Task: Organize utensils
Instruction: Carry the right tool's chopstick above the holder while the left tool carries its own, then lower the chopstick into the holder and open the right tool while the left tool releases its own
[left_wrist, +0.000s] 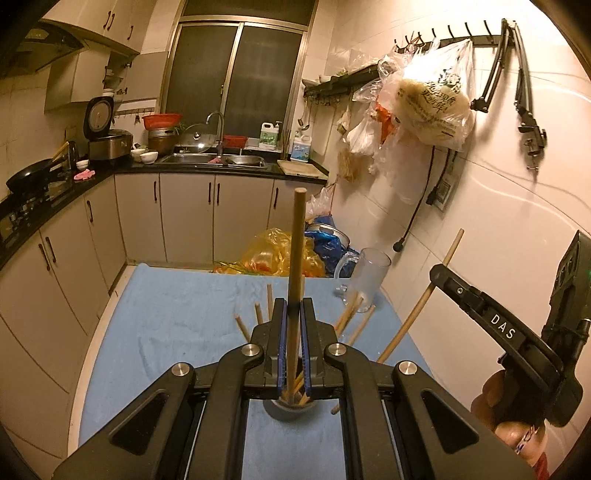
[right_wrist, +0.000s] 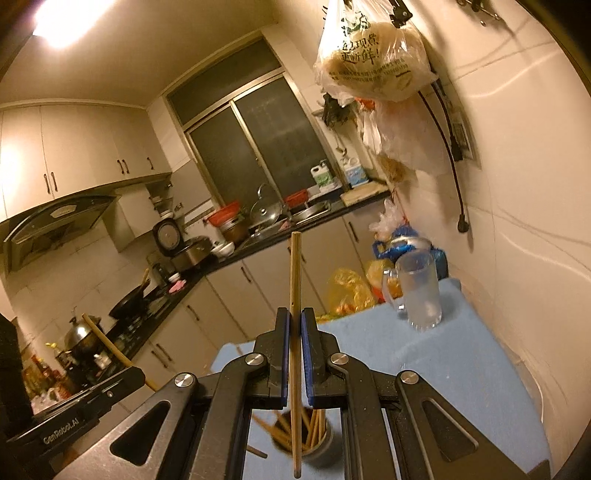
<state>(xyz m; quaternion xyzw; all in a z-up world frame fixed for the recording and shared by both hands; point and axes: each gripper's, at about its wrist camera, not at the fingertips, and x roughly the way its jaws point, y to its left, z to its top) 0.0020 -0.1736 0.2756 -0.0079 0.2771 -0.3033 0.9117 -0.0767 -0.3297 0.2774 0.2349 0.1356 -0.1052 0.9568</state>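
My left gripper (left_wrist: 293, 314) is shut on a thick brown wooden stick (left_wrist: 297, 236) that stands upright over a grey utensil cup (left_wrist: 290, 408) holding several wooden chopsticks (left_wrist: 347, 317). My right gripper (right_wrist: 294, 325) is shut on a thin bamboo chopstick (right_wrist: 295, 280), upright, its lower end beside the same cup (right_wrist: 306, 439). The right gripper also shows in the left wrist view (left_wrist: 439, 275), holding its chopstick (left_wrist: 424, 295) to the right. An empty glass mug (left_wrist: 369, 277) stands at the table's far right (right_wrist: 419, 295).
The table has a blue cloth (left_wrist: 177, 314). Plastic bags (left_wrist: 284, 254) lie on the floor beyond it. A tiled wall (left_wrist: 498, 206) runs close on the right with hanging bags (left_wrist: 432, 107). Kitchen counter and sink (left_wrist: 214, 158) stand behind.
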